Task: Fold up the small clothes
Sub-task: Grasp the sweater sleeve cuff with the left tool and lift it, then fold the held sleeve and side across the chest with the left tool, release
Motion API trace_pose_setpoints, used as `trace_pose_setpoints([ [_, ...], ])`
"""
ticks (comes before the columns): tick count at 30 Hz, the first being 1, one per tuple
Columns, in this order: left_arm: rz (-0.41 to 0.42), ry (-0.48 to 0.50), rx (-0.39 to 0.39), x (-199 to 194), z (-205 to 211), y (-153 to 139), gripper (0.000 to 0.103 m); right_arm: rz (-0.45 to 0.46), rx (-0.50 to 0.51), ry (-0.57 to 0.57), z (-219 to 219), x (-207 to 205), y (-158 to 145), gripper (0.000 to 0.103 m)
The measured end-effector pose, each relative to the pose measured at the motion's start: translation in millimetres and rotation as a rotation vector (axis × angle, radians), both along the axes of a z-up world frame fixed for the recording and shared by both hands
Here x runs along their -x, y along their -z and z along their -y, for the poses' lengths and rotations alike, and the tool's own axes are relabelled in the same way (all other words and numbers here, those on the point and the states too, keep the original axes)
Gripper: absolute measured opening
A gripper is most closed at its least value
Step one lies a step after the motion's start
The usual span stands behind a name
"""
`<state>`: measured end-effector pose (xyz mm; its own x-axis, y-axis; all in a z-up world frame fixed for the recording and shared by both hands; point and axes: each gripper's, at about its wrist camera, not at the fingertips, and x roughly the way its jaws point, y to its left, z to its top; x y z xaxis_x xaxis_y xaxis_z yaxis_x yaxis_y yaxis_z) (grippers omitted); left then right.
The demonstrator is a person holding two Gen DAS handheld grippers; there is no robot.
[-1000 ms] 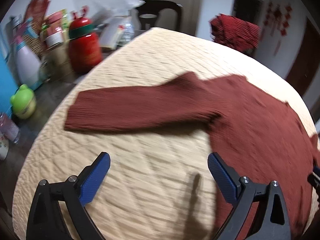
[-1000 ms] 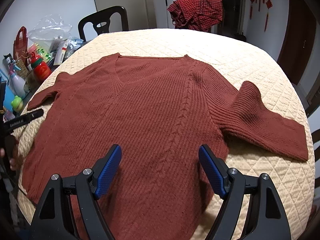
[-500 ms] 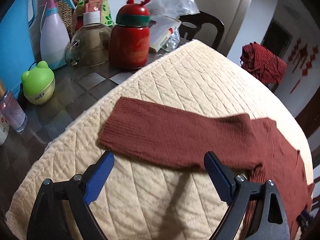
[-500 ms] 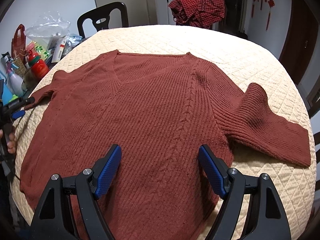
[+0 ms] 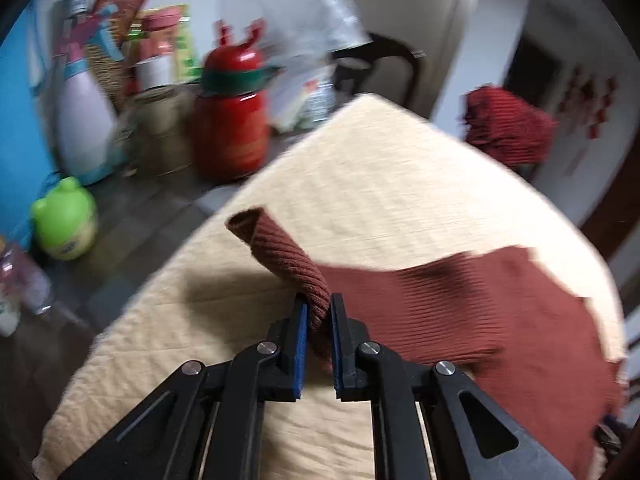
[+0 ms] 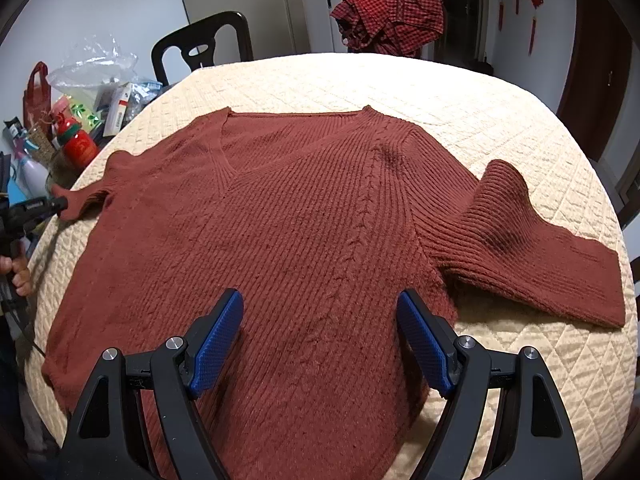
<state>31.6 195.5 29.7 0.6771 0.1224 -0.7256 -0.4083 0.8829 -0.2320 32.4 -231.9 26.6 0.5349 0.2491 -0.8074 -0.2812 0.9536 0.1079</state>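
Note:
A rust-red knit sweater (image 6: 304,216) lies front up on the cream quilted table cover (image 6: 400,84). Its right sleeve (image 6: 532,248) is bent with a hump near the table's right edge. My left gripper (image 5: 319,316) is shut on the cuff of the left sleeve (image 5: 288,256) and lifts it off the cover; it also shows in the right wrist view (image 6: 60,203) at the far left. My right gripper (image 6: 320,332) is open and empty above the sweater's lower body.
A red flask (image 5: 232,120), a white bottle (image 5: 82,128), a green frog jar (image 5: 64,220) and bags crowd the bare tabletop to the left. A red checked garment (image 6: 392,20) hangs at the far side. A dark chair (image 6: 204,46) stands behind.
My left gripper has moved onto the left sleeve cuff, shut on it and raised it off the cover. The right gripper has stayed almost still and open.

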Motion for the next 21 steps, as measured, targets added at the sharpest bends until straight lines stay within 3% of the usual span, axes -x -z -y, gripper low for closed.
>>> trace_pose_setpoints([
  [7, 0.170, 0.297, -0.025, -26.9, 69.2, -61.5, 0.012, 0.019, -0.039, 0.015, 7.6, 2.3, -5.8, 0.079],
  [10, 0.200, 0.450, -0.022, -45.4, 115.7, -69.6, 0.012, 0.027, -0.059, 0.025, 10.9, 3.7, -9.1, 0.079],
  [13, 0.179, 0.598, -0.003, -62.6, 159.6, -58.3, 0.012, 0.033, -0.077, 0.033, 13.8, 5.3, -12.3, 0.079],
  [16, 0.107, 0.684, 0.033, -77.0, 188.4, -30.8, 0.013, 0.035, -0.089, 0.039, 16.5, 6.6, -14.9, 0.079],
  [19, 0.036, 0.718, 0.078, -81.8, 198.1, -8.3, 0.023, 0.030, -0.120, 0.038, 18.8, 5.7, -17.0, 0.079],
  [21, 0.045, 0.719, 0.092, -64.2, 195.0, -4.9, 0.032, 0.031, -0.134, 0.033, 18.6, 5.3, -18.9, 0.079],
])
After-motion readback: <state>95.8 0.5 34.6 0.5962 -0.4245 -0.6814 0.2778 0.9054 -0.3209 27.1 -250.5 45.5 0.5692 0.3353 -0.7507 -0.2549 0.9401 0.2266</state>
